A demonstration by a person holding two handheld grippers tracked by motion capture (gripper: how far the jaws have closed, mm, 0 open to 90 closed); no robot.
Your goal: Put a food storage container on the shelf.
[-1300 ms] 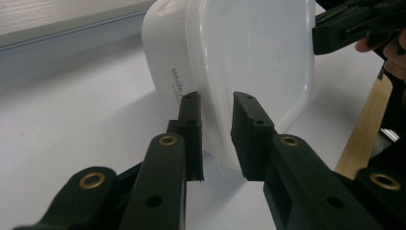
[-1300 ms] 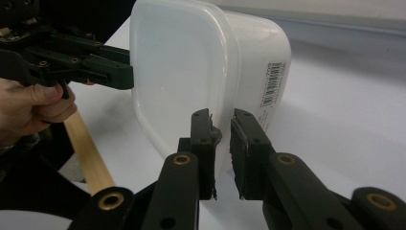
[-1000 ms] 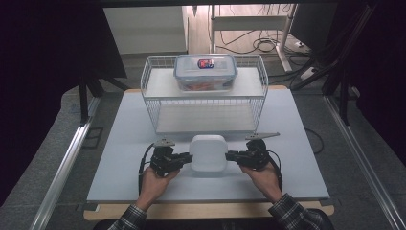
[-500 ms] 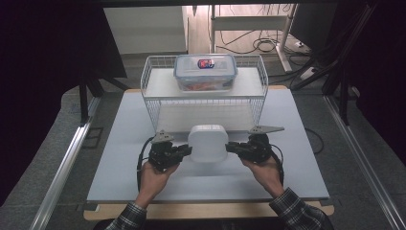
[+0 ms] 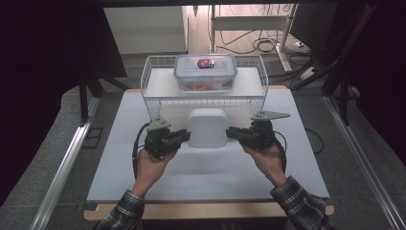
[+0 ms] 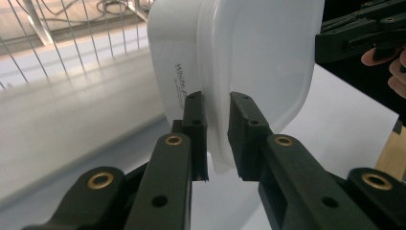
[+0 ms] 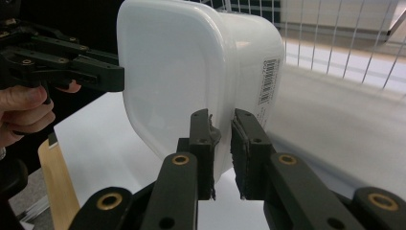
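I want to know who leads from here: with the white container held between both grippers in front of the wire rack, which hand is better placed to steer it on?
Neither clearly. The left gripper and right gripper each clamp the rim of the white container on opposite sides, level, squarely before the wire rack. Both should probably move together.

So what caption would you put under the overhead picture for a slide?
Two hand-held tools, left tool and right tool, grip a white lidded container by its rim before a wire rack.

White tub's (image 5: 207, 127) far side hidden from above, clear box's (image 5: 205, 72) red contents blurred, tub's printed label (image 6: 179, 79) too small to read
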